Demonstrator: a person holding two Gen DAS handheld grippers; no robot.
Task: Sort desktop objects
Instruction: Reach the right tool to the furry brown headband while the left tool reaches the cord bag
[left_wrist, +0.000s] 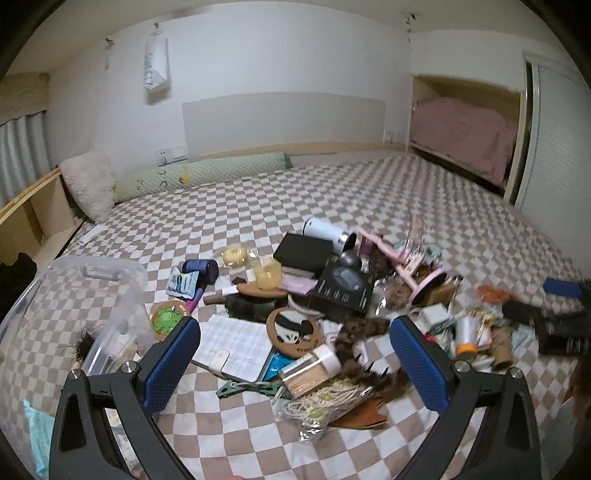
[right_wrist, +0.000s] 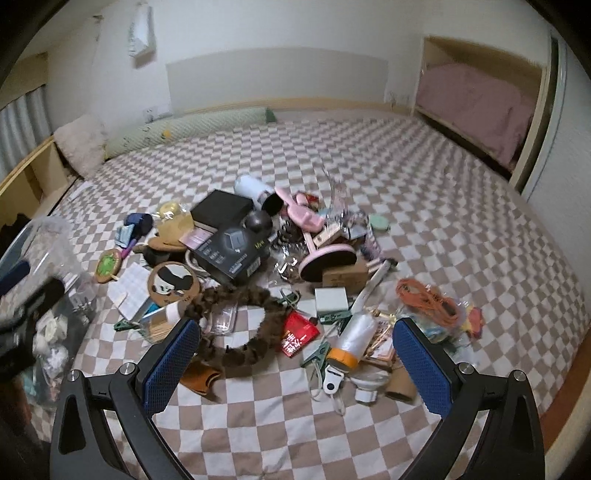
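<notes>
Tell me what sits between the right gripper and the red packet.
Nothing visible: the right gripper hangs open over the pile, and the red packet lies uncovered just ahead, beside the brown braid.

Bed (right_wrist: 424, 192) in matt checked cloth. Black box (right_wrist: 231, 251) at 11 o'clock: glossy card. Clear plastic bin (left_wrist: 74, 280) at 9. Claw pads (right_wrist: 421, 365) dimpled blue, probably rubber.

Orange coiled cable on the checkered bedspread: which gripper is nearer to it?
Right. The right gripper hangs open just short of the orange coiled cable, which lies beside its right finger. The left gripper is farther left, over the round panda coaster.
</notes>
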